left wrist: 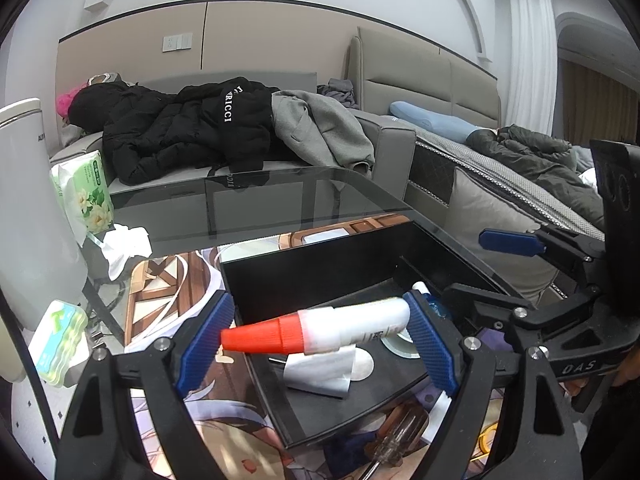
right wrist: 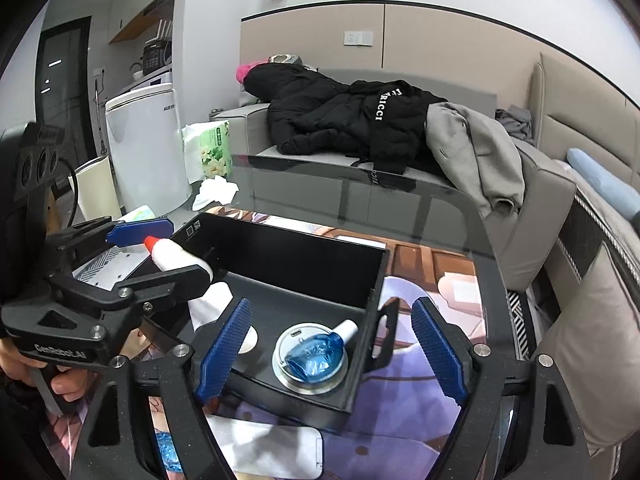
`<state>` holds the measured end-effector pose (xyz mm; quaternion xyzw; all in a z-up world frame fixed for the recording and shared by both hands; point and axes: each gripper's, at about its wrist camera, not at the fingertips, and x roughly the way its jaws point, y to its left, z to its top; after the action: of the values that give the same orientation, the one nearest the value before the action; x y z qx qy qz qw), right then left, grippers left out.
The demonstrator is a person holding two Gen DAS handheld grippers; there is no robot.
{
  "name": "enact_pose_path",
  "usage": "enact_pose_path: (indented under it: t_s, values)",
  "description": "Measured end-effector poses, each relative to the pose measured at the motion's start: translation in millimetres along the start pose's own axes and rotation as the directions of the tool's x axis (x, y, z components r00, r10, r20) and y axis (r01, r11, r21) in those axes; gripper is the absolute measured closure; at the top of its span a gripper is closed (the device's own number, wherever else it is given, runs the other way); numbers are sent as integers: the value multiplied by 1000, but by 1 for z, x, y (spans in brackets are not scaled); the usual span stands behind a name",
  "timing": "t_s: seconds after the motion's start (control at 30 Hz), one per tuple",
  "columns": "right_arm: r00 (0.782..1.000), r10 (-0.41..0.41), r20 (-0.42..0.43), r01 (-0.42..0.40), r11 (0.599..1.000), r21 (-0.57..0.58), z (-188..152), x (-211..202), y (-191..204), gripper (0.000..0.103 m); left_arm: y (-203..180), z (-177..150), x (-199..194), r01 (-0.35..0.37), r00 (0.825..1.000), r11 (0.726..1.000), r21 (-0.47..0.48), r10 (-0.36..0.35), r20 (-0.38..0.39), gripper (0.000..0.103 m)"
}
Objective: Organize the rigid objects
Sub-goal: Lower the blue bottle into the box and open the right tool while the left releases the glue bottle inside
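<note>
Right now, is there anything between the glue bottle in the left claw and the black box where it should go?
Nothing visible blocks it. The left claw holds the glue bottle just above the open black box; below lie only a white card and round lid.

Glass tabletop [right wrist: 360, 200] front. Grey sofa [left wrist: 396, 140] at 12 o'clock, black jacket [left wrist: 180, 128] and grey hoodie [left wrist: 320, 128] dumped on it. Beige wall panels [left wrist: 280, 28] behind. Bed [left wrist: 520, 152] at 2 o'clock, white curtain [left wrist: 528, 48] beyond. White appliance [right wrist: 148, 140] at 10 o'clock.
</note>
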<state>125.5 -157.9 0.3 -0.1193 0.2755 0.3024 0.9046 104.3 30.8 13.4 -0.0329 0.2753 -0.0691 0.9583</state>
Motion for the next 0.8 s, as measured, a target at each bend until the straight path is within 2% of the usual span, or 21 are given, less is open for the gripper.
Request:
enact_pose_path:
  t_s: [0.1, 0.33, 0.8]
  values:
    - [1000, -1, 1, 1, 1000, 0, -1, -3, -1, 14, 0, 0, -1, 2, 1000, 1000, -8, -2, -6, 15]
    - [1000, 10, -4, -10, 1000, 12, -4, -12, -4, 3, -2, -5, -7, -5, 1000, 1000, 8, 5, -19, 0]
    - [997, 26, -79, -22, 999, 48, -28, -27, -12, 1, -8, -24, -28, -19, 997, 1000, 25, 21, -70, 0]
